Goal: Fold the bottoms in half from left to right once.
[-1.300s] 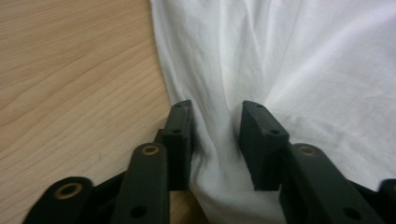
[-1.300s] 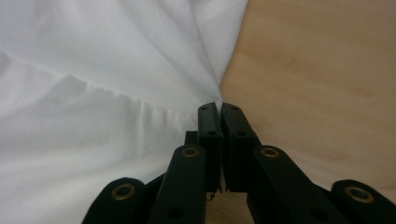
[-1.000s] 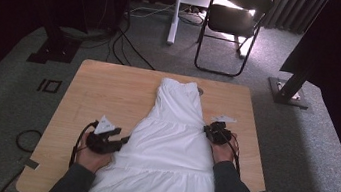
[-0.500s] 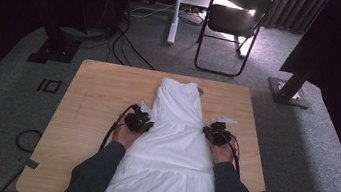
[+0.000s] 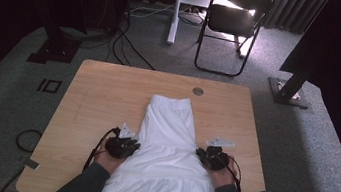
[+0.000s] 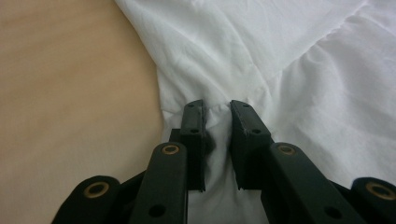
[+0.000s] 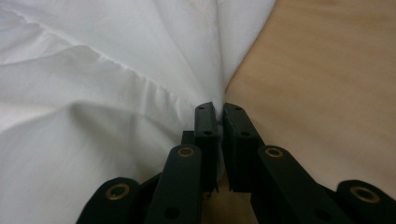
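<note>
High view first: your white dress [image 5: 164, 161] lies down the middle of the wooden table [image 5: 98, 96], its narrow top end pointing away from you and its wide skirt running off the near edge between your forearms. Your left gripper [image 5: 122, 146] sits at the dress's left edge and your right gripper [image 5: 212, 157] at its right edge, level with each other. A second ago the dress reached further up the table and your left gripper was lower and further out; half a second ago both grippers were higher up the cloth. Now the whole dress sits nearer to you, so I judge you are dragging it back by its two sides to straighten it.

Left gripper view: your left gripper [image 6: 217, 114] has just been closing, and a pinch of white cloth from the edge of the dress [image 6: 289, 60] is bunched between the jaws with a narrow gap left. It is gripping the dress beside bare table [image 6: 70, 93].

Right gripper view: your right gripper [image 7: 219, 114] is clamped tight on the dress [image 7: 93, 70] right at its edge, the fabric pulled into taut folds running away from the jaws. With both sides held, an even pull should keep it square.
</note>
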The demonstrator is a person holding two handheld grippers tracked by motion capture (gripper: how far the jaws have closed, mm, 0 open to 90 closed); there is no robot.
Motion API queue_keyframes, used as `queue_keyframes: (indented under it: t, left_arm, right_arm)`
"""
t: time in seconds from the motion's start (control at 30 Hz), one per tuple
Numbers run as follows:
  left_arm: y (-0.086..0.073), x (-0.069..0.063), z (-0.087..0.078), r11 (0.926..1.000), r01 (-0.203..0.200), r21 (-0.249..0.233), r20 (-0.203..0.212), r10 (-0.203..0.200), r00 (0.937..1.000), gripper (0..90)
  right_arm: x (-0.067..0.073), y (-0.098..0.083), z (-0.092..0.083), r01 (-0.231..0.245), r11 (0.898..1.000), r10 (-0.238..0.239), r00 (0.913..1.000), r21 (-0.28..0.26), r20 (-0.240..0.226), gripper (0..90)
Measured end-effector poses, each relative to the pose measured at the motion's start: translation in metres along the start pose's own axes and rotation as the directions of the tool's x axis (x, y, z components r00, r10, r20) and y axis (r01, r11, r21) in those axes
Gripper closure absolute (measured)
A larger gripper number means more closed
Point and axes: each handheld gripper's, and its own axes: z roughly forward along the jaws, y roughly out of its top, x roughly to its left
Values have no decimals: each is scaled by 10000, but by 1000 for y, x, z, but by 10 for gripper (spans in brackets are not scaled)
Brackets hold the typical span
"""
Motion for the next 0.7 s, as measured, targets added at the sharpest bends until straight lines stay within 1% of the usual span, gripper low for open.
queue_keyframes:
  t: [0.03,0.07,0.1,0.13,0.17,0.23,0.3,0.33,0.37,0.4,0.43,0.47,0.5,0.53,0.57,0.67,0.7]
  left_arm:
    - [-4,-2,-4,10000,-22,5,18,22,10000,767]
    - [-6,-4,-6,9999,-155,22,-22,155,9999,762]
    - [-7,-6,-6,9995,-310,31,-98,311,9995,757]
    - [-7,-6,-6,9995,-329,15,-114,330,9994,753]
    - [-6,-5,-6,9995,-300,8,-83,300,9995,746]
    - [-5,-4,-4,9995,-322,-21,-90,321,9994,736]
    - [-5,-4,-4,9993,-369,-77,-128,368,9992,732]
    - [-6,-4,-3,9993,-360,-99,-111,359,9993,729]
    - [-6,-4,-3,9993,-341,-119,-107,340,9994,728]
    - [-6,-4,-3,9993,-329,-151,-103,327,9994,727]
    - [-6,-4,-3,9992,-342,-183,-104,340,9994,725]
    - [-7,-4,-3,9993,-305,-214,-93,303,9995,724]
    - [-7,-4,-3,9992,-313,-234,-95,311,9995,723]
    - [-7,-4,-3,9991,-336,-247,-108,333,9994,721]
    - [-8,-4,-3,9990,-342,-281,-124,338,9994,715]
    - [-8,-5,-3,9990,-338,-292,-125,334,9994,711]
    - [-8,-5,-3,9990,-339,-296,-120,336,9994,711]
  right_arm:
    - [5,-4,-4,138,9999,-138,9999,81,-31,841]
    - [9,-6,-7,262,9995,-261,9996,188,-65,829]
    - [12,-7,-10,374,9988,-370,9992,314,-124,799]
    - [14,-6,-12,510,9981,-505,9986,359,-134,759]
    - [14,-4,-14,618,9978,-616,9980,234,-115,718]
    - [10,6,-18,508,9982,-509,9987,-309,-35,645]
    - [5,24,-21,330,9966,-333,9994,-752,-29,625]
    - [4,34,-21,363,9948,-371,9993,-952,-75,622]
    - [3,46,-19,498,9924,-507,9987,-1121,-50,622]
    - [3,58,-16,641,9905,-653,9978,-1218,-58,623]
    - [2,70,-11,685,9890,-728,9969,-1310,-282,629]
    - [2,81,-6,479,9886,-578,9962,-1425,-657,628]
    - [2,92,0,295,9874,-440,9950,-1557,-899,616]
    - [3,101,7,292,9867,-468,9931,-1598,-1074,590]
    - [4,110,16,269,9873,-453,9923,-1563,-1152,567]
    - [5,127,45,-163,9941,-9,9873,-1075,-1587,523]
    - [5,130,54,-294,9952,120,9831,-933,-1825,513]
